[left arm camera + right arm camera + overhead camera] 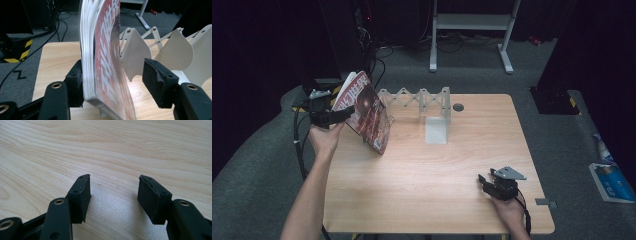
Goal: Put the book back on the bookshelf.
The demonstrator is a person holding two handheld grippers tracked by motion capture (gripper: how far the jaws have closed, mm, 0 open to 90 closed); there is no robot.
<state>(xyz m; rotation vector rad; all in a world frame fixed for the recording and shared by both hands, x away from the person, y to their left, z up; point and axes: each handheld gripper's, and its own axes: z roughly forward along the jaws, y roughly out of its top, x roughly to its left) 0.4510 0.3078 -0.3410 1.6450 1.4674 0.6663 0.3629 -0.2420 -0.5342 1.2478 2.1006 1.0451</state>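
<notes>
Magazine (368,114) stands tilted on its lower corner at about ten o'clock on the wooden table (427,200), near the white accordion rack (419,100) at twelve o'clock. Left gripper (343,114) sits at its spine edge; in the left gripper view the jaws stand spread, one pad touching the pages (86,50), the other clear of the cover, so nothing is clamped. Right gripper (483,180) rests spread and empty at four o'clock. Unheld, the magazine could likely topple or slide flat before reaching a rack slot. Large white characters mark the red cover (106,57); they cannot be read surely.
</notes>
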